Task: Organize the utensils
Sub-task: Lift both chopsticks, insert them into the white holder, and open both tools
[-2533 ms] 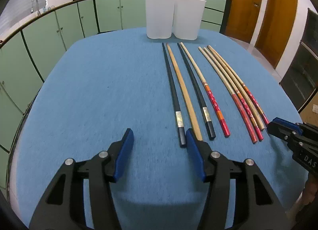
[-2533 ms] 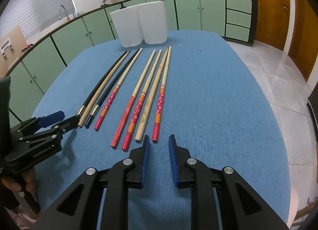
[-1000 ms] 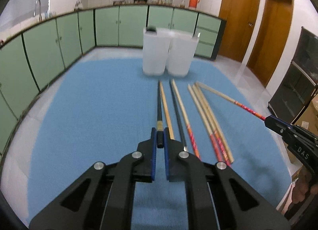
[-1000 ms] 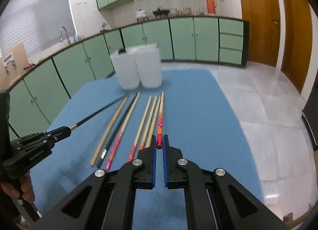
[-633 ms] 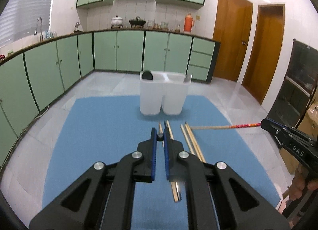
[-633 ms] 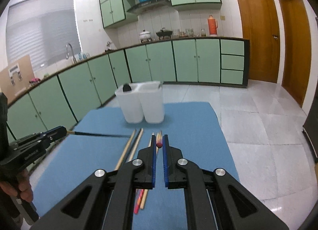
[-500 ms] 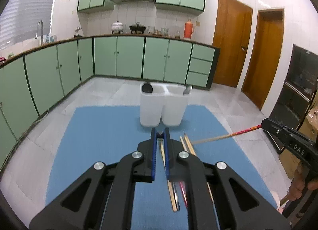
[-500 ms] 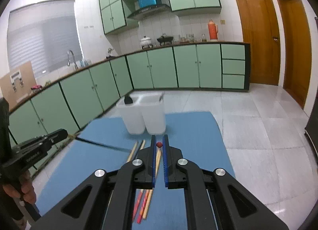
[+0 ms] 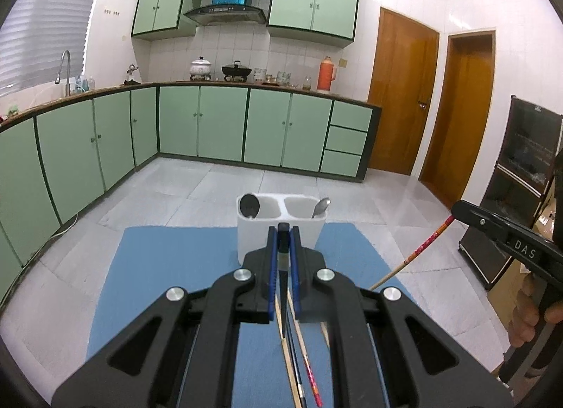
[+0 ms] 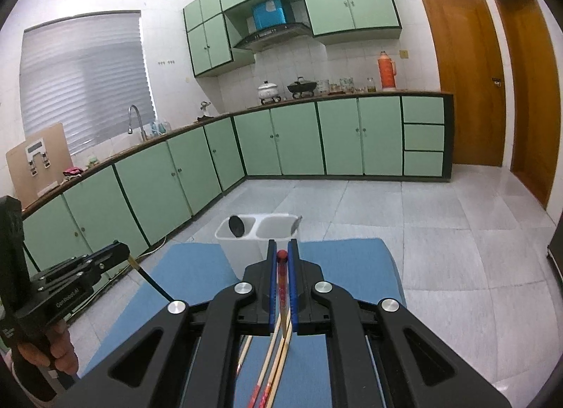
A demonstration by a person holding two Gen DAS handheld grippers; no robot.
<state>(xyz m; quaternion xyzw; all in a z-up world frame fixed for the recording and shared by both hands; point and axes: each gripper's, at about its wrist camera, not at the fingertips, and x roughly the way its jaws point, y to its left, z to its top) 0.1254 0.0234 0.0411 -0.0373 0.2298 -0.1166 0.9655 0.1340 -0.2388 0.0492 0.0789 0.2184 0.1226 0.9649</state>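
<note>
While each chopstick hangs pinched by its thick end, the black chopstick [image 9: 282,260] in the left gripper [image 9: 282,232] and the red-ended chopstick [image 10: 281,279] in the right gripper [image 10: 281,255], their free tips could swing and miss the white holder [image 9: 281,228] on the blue mat [image 9: 169,267]. Both tips are hidden under the gripper bodies, so how they hang is unclear.

Holder [image 9: 281,228] at mat's [image 9: 169,267] far edge, chopsticks [image 9: 299,365] nearer.

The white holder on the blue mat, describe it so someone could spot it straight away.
Find the blue mat in the green kitchen. At its far end stands the white holder, a tub with two compartments side by side. A dark spoon stands in the left one and a silver spoon in the right.
</note>
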